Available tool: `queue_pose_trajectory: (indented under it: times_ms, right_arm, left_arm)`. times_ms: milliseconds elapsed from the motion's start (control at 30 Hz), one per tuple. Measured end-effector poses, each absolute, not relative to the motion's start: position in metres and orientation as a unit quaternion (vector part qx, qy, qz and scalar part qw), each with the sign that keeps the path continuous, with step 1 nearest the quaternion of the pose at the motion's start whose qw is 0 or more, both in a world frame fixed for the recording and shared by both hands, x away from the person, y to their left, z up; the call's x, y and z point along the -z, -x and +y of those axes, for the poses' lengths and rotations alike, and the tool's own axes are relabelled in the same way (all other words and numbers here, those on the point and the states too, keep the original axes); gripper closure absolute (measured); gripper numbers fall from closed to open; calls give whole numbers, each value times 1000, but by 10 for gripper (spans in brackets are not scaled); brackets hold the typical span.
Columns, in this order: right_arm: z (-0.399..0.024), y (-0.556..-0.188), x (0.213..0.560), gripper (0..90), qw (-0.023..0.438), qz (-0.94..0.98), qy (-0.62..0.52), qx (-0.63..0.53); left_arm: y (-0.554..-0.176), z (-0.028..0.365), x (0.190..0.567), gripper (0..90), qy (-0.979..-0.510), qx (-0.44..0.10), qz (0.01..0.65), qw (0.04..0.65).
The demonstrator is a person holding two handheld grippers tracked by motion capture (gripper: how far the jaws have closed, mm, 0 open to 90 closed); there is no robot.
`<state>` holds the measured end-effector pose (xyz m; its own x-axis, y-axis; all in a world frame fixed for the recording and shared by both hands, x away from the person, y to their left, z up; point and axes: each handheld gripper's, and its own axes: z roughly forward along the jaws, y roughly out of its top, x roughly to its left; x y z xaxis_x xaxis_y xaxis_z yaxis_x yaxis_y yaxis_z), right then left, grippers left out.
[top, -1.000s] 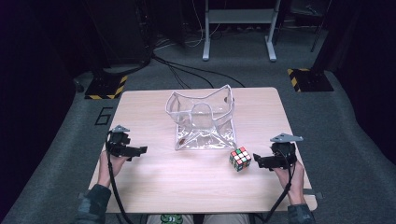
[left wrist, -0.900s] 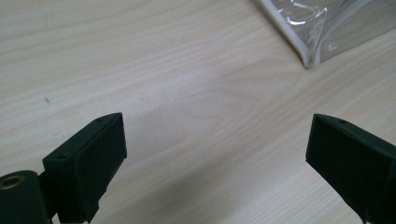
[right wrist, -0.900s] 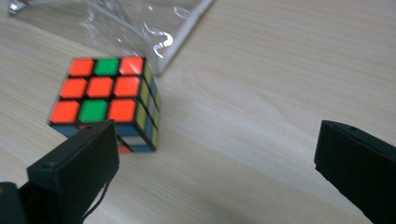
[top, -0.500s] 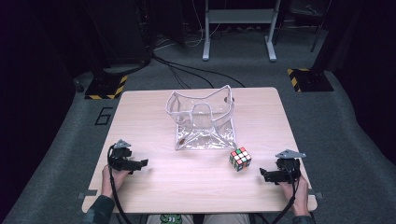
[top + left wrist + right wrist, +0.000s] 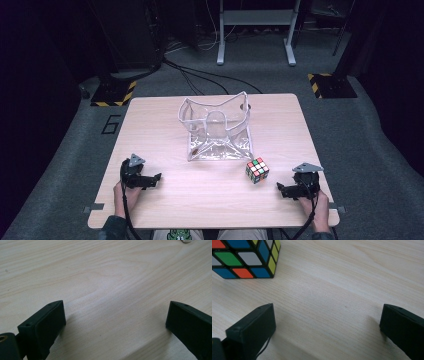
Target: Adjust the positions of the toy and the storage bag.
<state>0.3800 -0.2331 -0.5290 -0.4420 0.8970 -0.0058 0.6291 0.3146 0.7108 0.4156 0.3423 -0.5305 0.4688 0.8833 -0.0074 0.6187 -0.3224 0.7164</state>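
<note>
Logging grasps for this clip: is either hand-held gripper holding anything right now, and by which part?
Nothing is held. The left hand-held gripper and right hand-held gripper both stand open over bare wood; the multicoloured plastic puzzle cube sits free on the table.

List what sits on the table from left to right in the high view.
left gripper → clear plastic container → puzzle cube → right gripper

Puzzle cube (image 5: 257,170) rests on counter (image 5: 210,200) just beside clear plastic container (image 5: 216,127); left claw (image 5: 155,178) and right claw (image 5: 281,189) flank the cube.
</note>
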Motion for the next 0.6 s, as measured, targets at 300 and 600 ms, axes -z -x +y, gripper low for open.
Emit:
queue_pose_trajectory:
  times_ms: [300, 600]
  right_arm:
    - [-234, -380, 529, 0, 209, 780, -494, -323]
    - [-234, -380, 529, 0, 211, 777, -498, -322]
  left_arm:
    - [-415, 342, 530, 26, -788, -199, 478, 334]
    - [-415, 342, 530, 27, -786, -200, 480, 335]
